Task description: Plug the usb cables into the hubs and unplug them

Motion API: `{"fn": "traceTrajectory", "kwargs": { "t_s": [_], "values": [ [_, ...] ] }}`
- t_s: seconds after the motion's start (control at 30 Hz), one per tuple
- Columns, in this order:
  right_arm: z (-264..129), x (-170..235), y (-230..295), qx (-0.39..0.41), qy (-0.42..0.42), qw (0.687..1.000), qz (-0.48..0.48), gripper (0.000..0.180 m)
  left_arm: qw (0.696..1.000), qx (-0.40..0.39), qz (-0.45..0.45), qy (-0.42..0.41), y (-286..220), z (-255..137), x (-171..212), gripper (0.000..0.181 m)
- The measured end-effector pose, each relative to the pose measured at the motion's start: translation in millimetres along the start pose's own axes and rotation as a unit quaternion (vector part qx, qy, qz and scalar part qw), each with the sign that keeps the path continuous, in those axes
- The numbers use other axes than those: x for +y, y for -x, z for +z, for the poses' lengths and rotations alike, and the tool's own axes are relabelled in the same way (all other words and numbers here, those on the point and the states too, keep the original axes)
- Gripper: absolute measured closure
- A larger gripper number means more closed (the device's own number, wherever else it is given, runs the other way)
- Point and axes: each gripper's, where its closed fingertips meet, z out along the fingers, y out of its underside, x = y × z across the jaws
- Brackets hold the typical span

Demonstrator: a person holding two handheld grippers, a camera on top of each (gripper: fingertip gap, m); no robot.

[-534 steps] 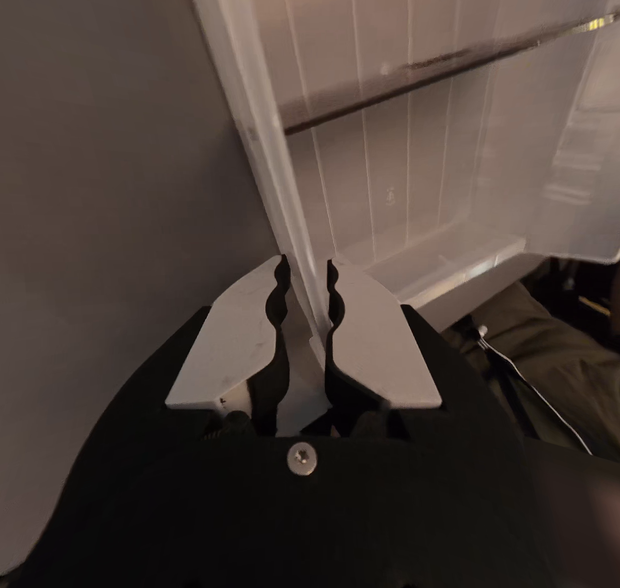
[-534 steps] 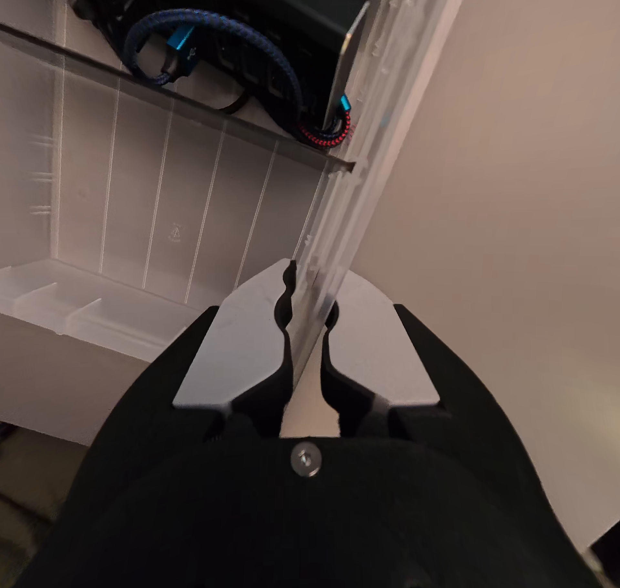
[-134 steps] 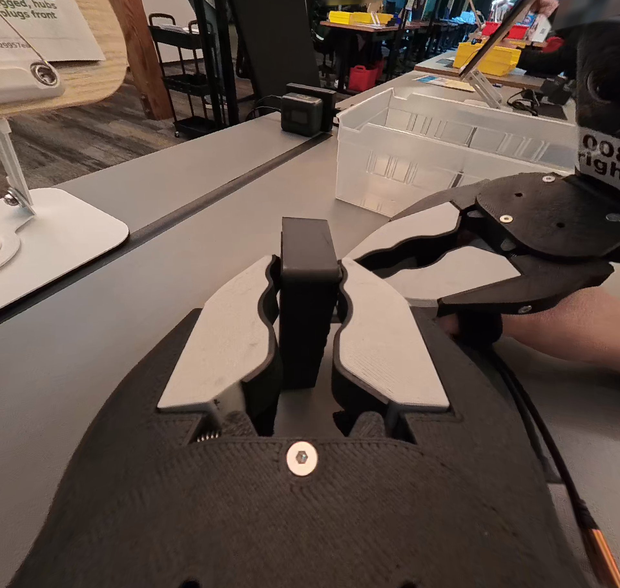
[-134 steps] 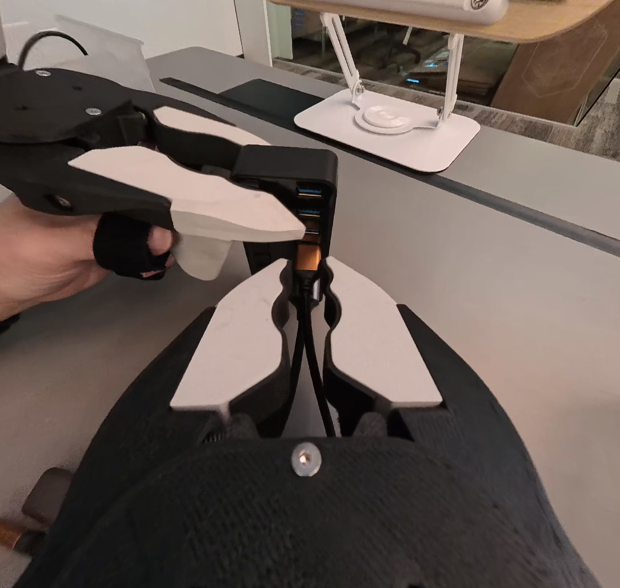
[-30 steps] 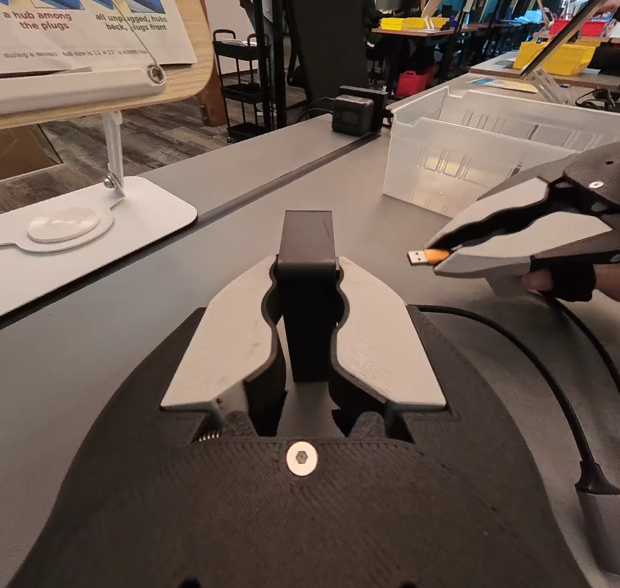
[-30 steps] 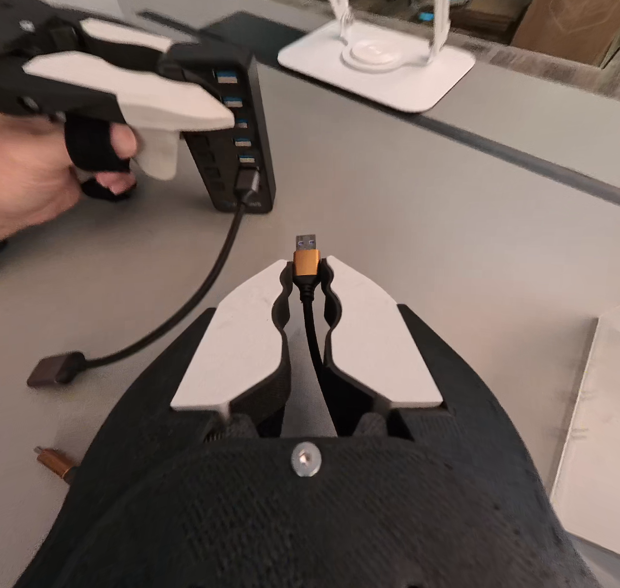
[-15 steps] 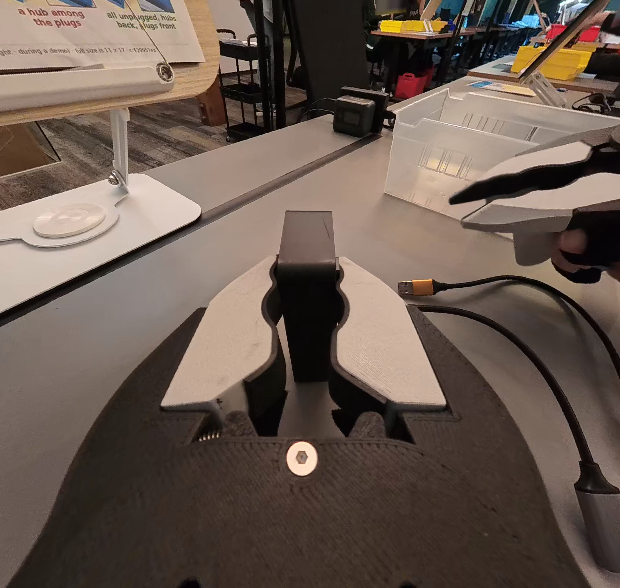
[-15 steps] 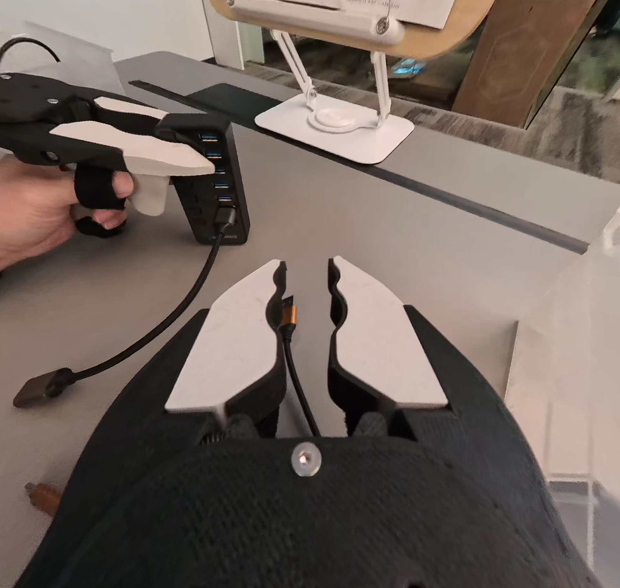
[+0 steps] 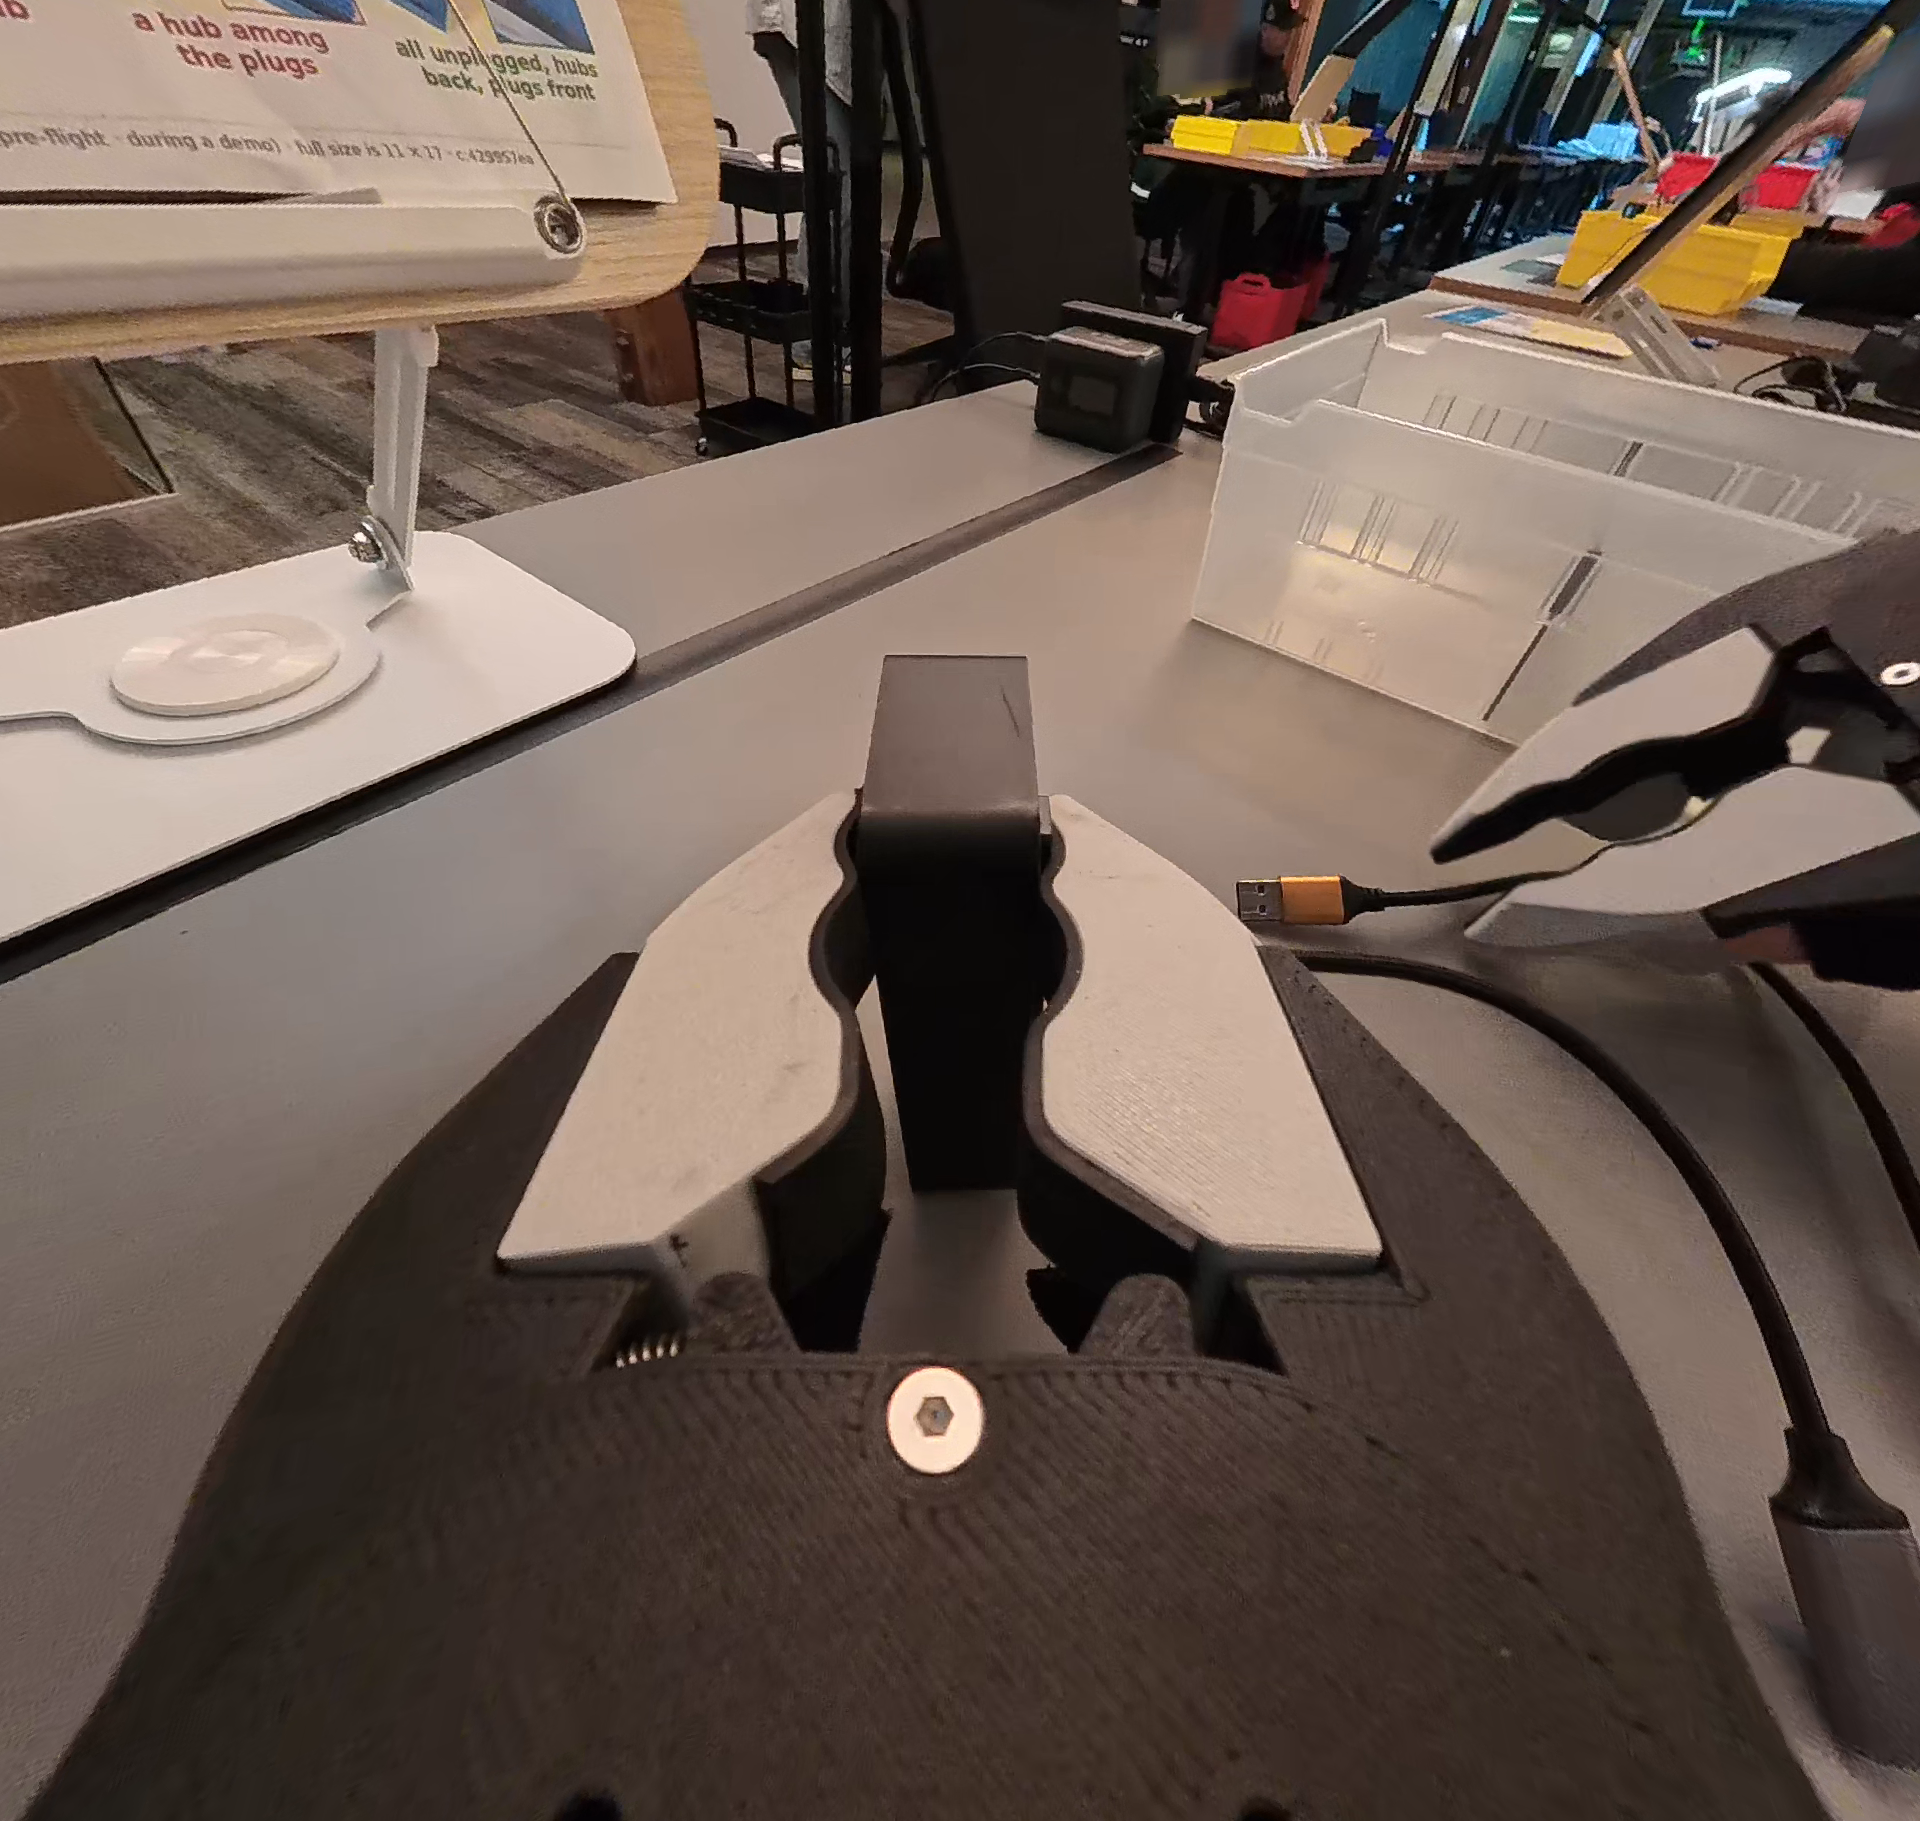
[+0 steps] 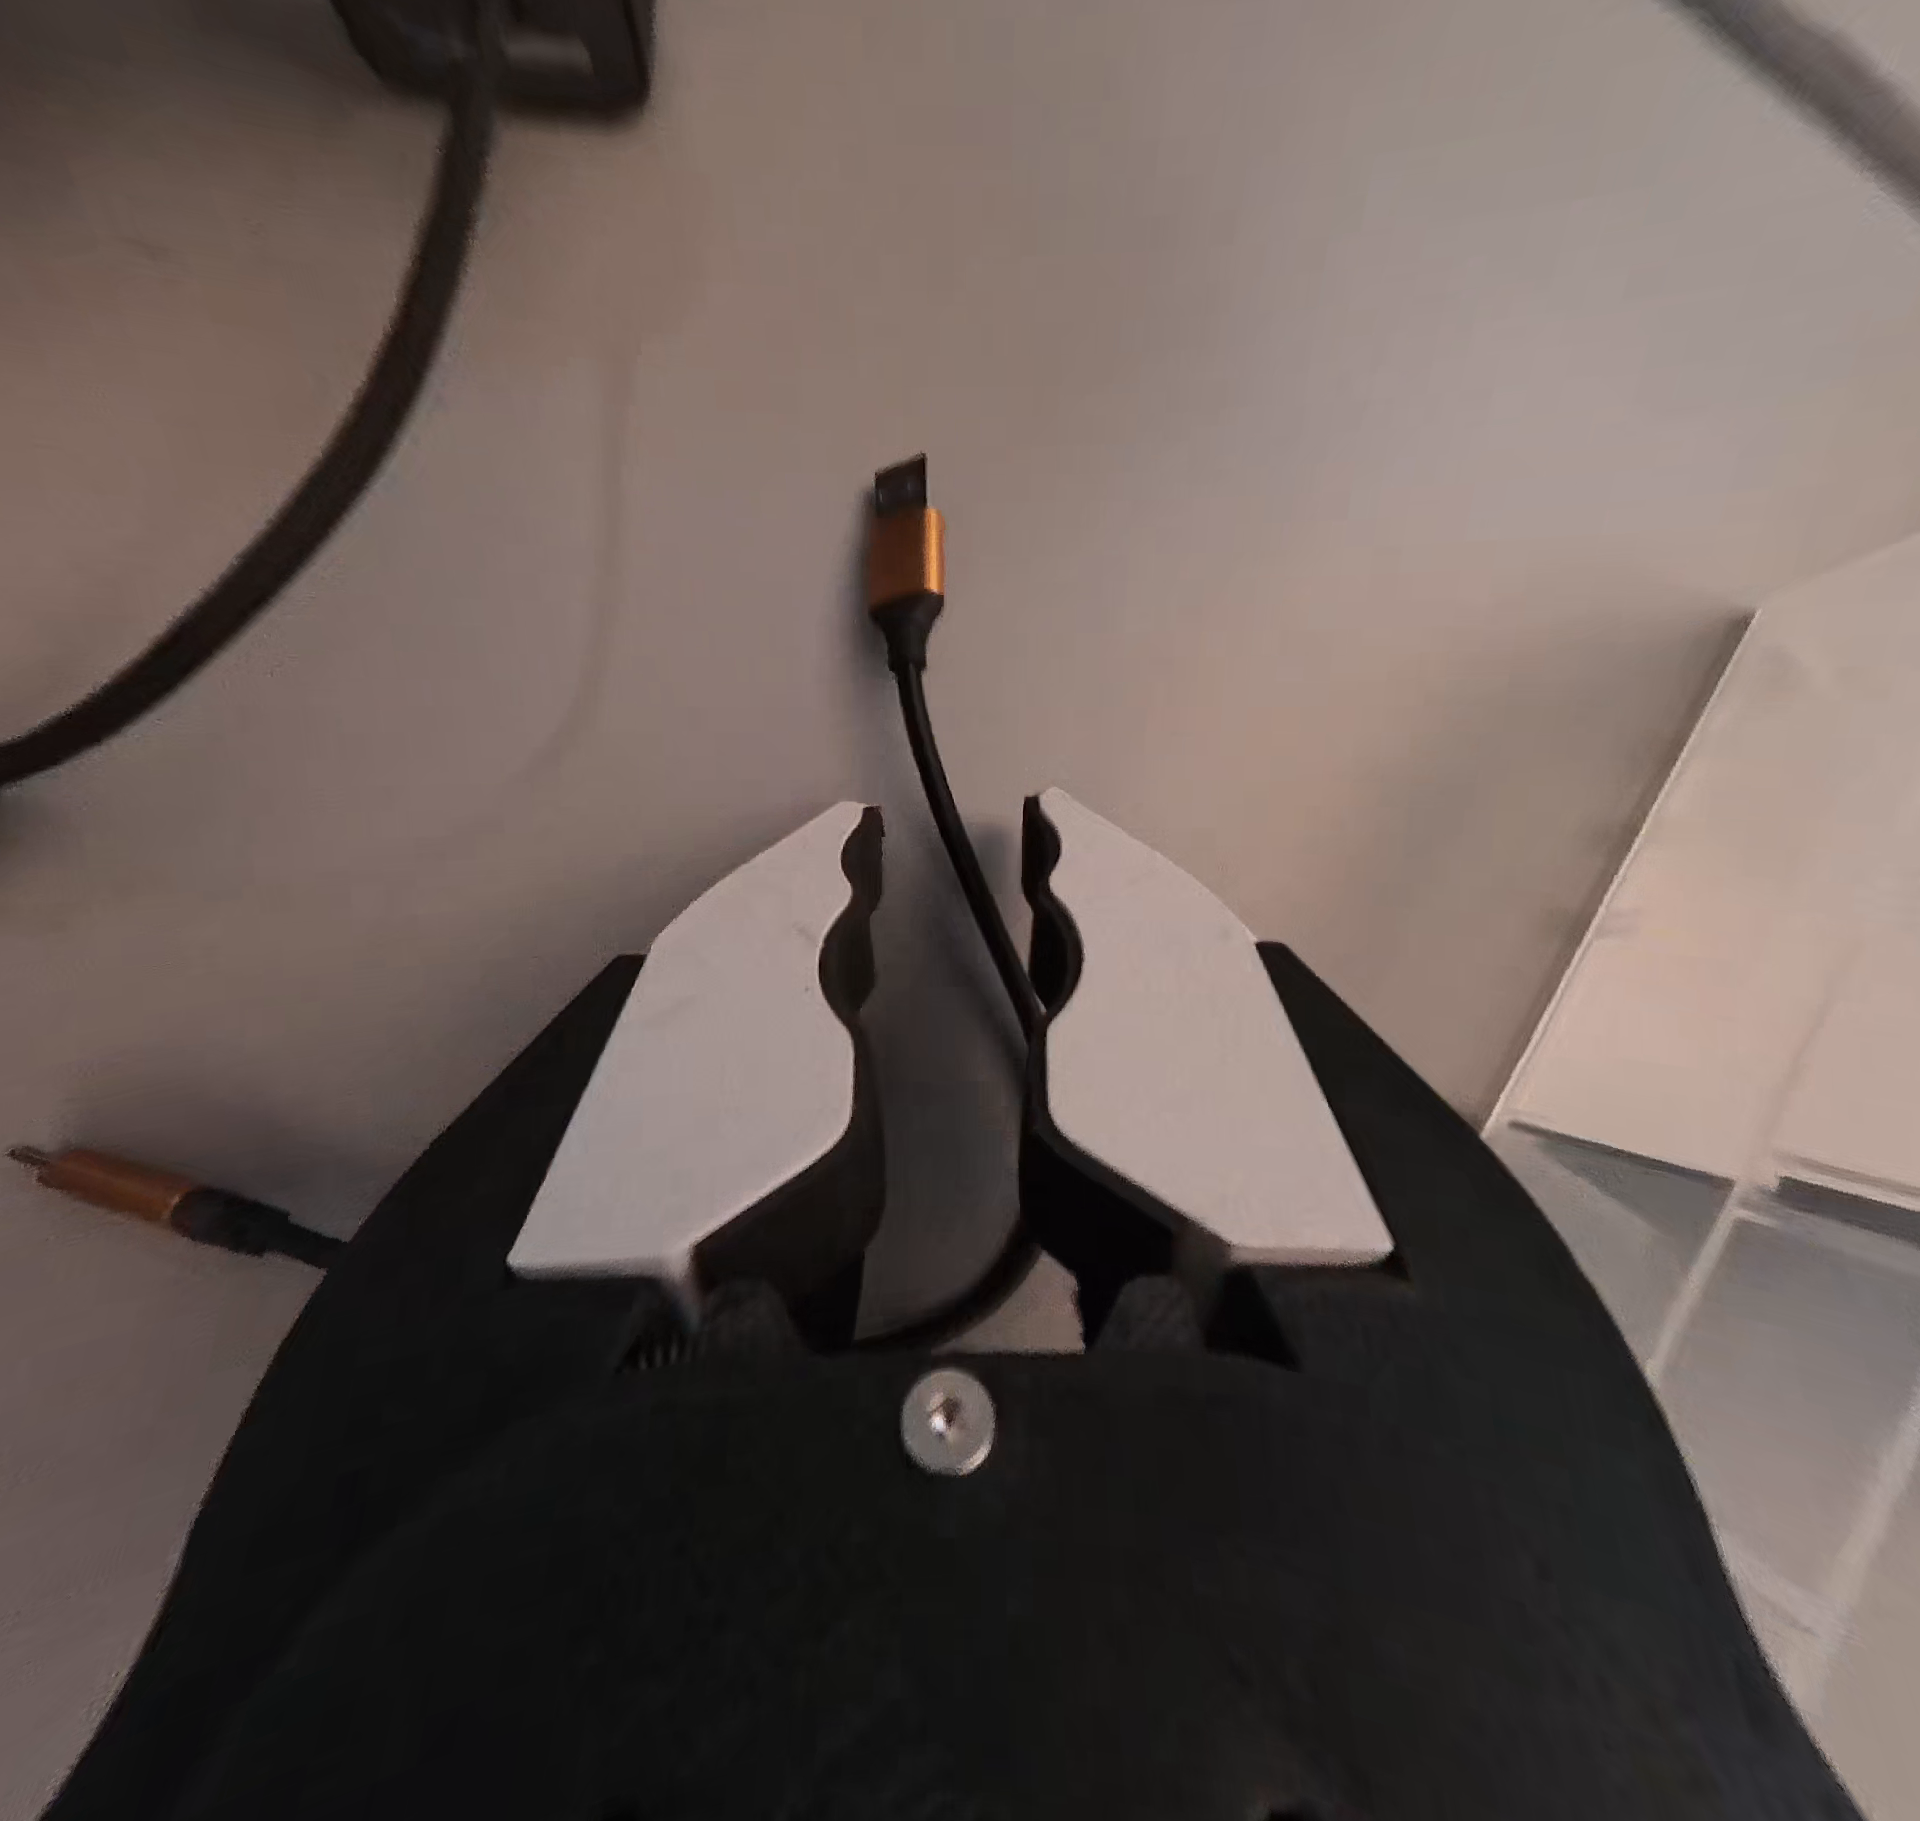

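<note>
The left gripper (image 9: pixel 951 815) is clamped on the black hub (image 9: pixel 951 732), its pale fingers (image 9: pixel 717 1023) pressing the two narrow sides of the block, which stands on the grey table (image 9: pixel 312 992) and sticks out past the fingertips. The hub looks like a rigid plastic box with smooth faces; it probably has some weight, and a side pinch low on its body seems the sound way to steady it against a pushing or pulling plug. The right gripper (image 10: pixel 953 805) hangs above the table with its jaws spread, and a thin black cable (image 10: pixel 940 795) runs loosely through the gap without being squeezed. That cable ends in an orange-collared USB plug (image 10: pixel 906 550) lying flat on the table just ahead of the fingertips, free of the hub. The cord looks light and floppy, so it would likely bend if gripped; the short stiff orange shell is the better hold, taken across its flat sides so that the metal tip stays clear. A thicker dark cable (image 10: pixel 312 441) curves away from the hub's base, and another orange connector (image 10: pixel 114 1189) lies at the left. A clear plastic bin (image 9: pixel 1507 566) stands beyond the right gripper.
</note>
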Motion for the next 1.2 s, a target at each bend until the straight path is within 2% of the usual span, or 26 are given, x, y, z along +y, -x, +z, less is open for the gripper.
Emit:
{"fn": "traceTrajectory", "kwargs": {
  "t_s": [0.03,0.07,0.1,0.2,0.33,0.5,0.6,0.67,0.83,1.03,1.13,1.2],
  "values": [
    [2,3,-4,0.007,0.009,1.0,0.001,0.155,1.0,0.0,0.003,0.0,-1,0,0,0.155],
    [4,4,-6,0.011,0.01,1.0,-0.003,0.159,1.0,-0.001,0.005,0.0,-1,0,0,0.155],
    [4,4,-2,-0.009,0.009,1.0,-0.009,0.173,1.0,-0.001,0.006,0.0,-1,0,0,0.155],
    [-11,-9,5,-0.022,-0.008,1.0,-0.018,0.175,1.0,0.0,0.004,-0.001,-1,0,0,0.155],
    [-101,-67,-7,0.037,-0.121,0.991,-0.052,0.175,1.0,0.001,0.005,-0.001,-1,0,0,0.155],
    [-227,-109,-77,0.123,-0.224,0.966,-0.047,0.175,1.0,0.001,0.004,-0.002,-1,0,0,0.155],
    [-273,-114,-121,0.168,-0.256,0.95,-0.057,0.175,1.0,0.005,-0.003,-0.003,-1,0,0,0.155],
    [-290,-113,-140,0.165,-0.28,0.942,-0.077,0.175,1.0,0.005,-0.002,-0.003,-1,0,0,0.155],
    [-291,-87,-186,0.201,-0.288,0.933,-0.084,0.175,1.0,0.003,0.01,-0.003,-3,0,0,0.155],
    [-231,-28,-199,0.205,-0.234,0.938,-0.153,0.175,1.0,0.005,0.007,-0.003,-4,0,0,0.155],
    [-196,3,-182,0.15,-0.215,0.939,-0.221,0.175,1.0,0.006,0.008,-0.003,-4,0,0,0.155],
    [-173,27,-167,0.084,-0.187,0.944,-0.259,0.175,1.0,0.006,0.007,-0.004,-4,0,0,0.155]
  ]
}}
